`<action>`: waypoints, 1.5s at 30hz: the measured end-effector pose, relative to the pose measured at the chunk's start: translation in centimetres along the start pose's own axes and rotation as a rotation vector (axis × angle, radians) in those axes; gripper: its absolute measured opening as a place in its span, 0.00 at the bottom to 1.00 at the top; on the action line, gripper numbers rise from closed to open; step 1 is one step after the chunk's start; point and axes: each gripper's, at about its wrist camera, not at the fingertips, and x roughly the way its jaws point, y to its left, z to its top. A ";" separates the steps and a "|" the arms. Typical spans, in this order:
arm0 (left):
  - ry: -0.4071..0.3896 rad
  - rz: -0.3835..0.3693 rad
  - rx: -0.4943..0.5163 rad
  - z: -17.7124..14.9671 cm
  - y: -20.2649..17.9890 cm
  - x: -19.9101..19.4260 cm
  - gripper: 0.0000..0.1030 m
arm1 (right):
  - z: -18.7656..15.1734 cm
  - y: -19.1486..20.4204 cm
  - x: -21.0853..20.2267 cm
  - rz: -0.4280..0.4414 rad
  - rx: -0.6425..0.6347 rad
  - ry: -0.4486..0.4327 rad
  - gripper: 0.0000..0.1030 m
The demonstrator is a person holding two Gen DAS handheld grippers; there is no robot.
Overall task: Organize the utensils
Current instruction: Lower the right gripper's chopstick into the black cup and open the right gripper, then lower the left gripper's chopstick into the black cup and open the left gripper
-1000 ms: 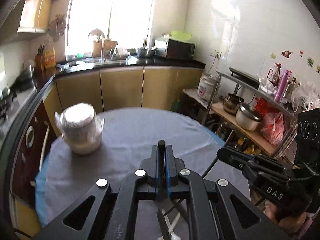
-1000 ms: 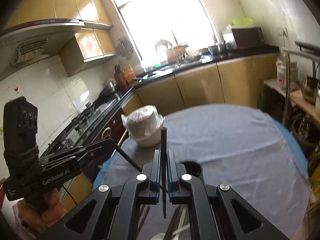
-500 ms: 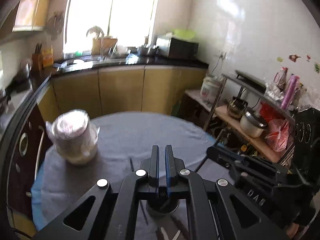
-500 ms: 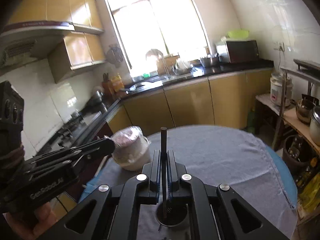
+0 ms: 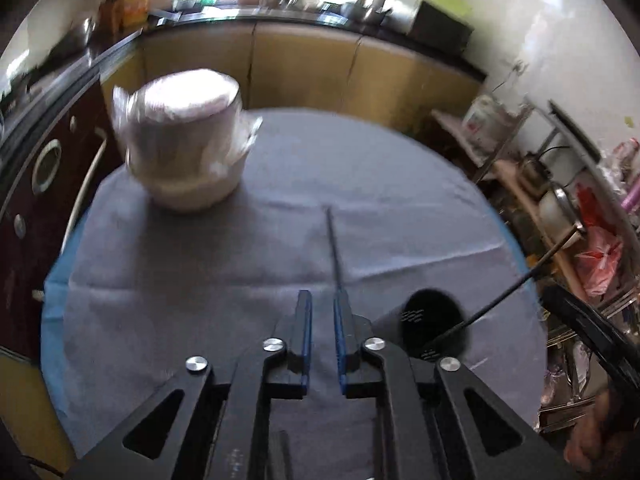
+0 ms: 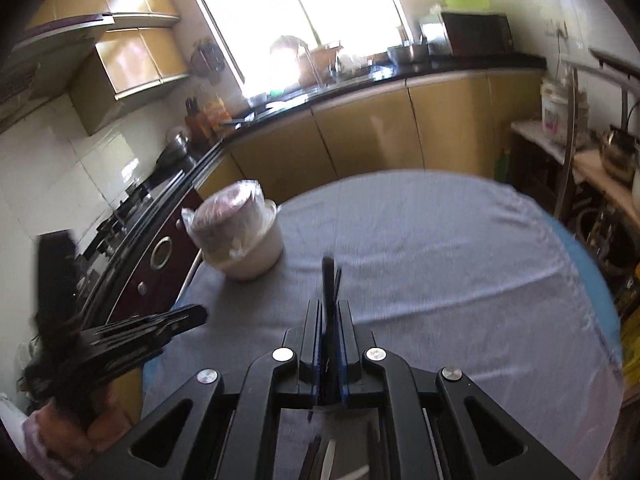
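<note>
A: What changed on the left?

B: A second ago the left gripper [image 5: 322, 296] was clamped on a dark chopstick. Its jaws have just been opening. There's a narrow gap now, with nothing between the pads. The camera is also pitched lower, so the grey cloth [image 5: 180, 280] fills more of the view. The black holder [image 5: 420, 320], under the fingers half a second ago, now sits just right of them.

A: Where's that stick?

B: A thin chopstick [image 5: 334, 248] runs straight ahead from the right finger's tip. Its long axis points away from the camera with the far tip slightly left. I can't tell if it's touching the pad or lying on the cloth.

A: Right side?

B: The right gripper [image 6: 330, 304] is nearly closed on the held chopstick [image 6: 329, 280], as before, though the jaws have eased a touch. The stick lies along the fingers and pokes out past the tips. In the left view its lower end is in the holder's mouth, leaning up to the right.

A: Any obstructions?

B: The wrapped pot [image 5: 184, 140] is far left on the cloth, well apart from both sticks. The metal rack [image 5: 560, 148] stands off the table to the right. Some utensils show below the right fingers, too blurred to identify.
</note>
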 end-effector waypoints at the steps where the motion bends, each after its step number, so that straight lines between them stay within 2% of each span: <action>1: 0.026 0.020 -0.009 -0.1 0.4 1.1 0.24 | -0.6 -0.4 0.1 0.007 0.011 0.014 0.18; 2: 0.043 0.029 -0.018 -0.1 0.7 1.8 0.31 | -1.4 -1.0 0.0 0.011 0.025 0.026 0.27; 4: 0.071 0.039 -0.036 0.2 1.1 3.3 0.33 | -2.9 -2.2 -0.7 0.042 0.046 0.015 0.33; 10: 0.142 0.066 -0.085 2.9 0.5 8.5 0.35 | -7.7 -5.7 -2.3 0.111 0.048 0.005 0.33; 15: 0.201 0.102 -0.107 5.9 -1.2 14.2 0.37 | -11.7 -9.6 -2.9 0.073 0.053 0.054 0.33; 20: 0.255 0.162 -0.082 8.0 -3.0 19.3 0.37 | -13.4 -13.6 -3.5 0.030 0.115 0.082 0.33; 24: 0.312 0.216 -0.076 8.7 -3.1 22.2 0.37 | -13.8 -16.2 -3.7 0.027 0.160 0.095 0.33; 28: 0.289 0.233 -0.023 9.4 -4.0 22.6 0.37 | -13.9 -17.3 -3.2 0.037 0.189 0.102 0.33; 30: 0.274 0.236 0.006 9.5 -4.6 22.7 0.33 | -14.0 -17.7 -2.7 0.051 0.200 0.106 0.33; 32: 0.263 0.219 0.022 9.6 -5.0 22.7 0.18 | -14.1 -17.7 -2.4 0.060 0.206 0.112 0.33; 34: 0.260 0.213 0.025 9.6 -5.2 22.5 0.07 | -14.1 -17.5 -2.2 0.068 0.207 0.114 0.33; 37: 0.245 0.202 0.017 9.0 -5.3 21.9 0.06 | -14.2 -17.0 -2.5 0.059 0.183 0.108 0.33; 40: 0.193 0.194 0.009 7.8 -4.9 19.9 0.06 | -14.3 -16.5 -3.3 0.045 0.166 0.092 0.33; 45: 0.060 0.173 -0.005 6.9 -4.1 13.4 0.06 | -14.7 -15.8 -5.0 0.038 0.152 0.058 0.33</action>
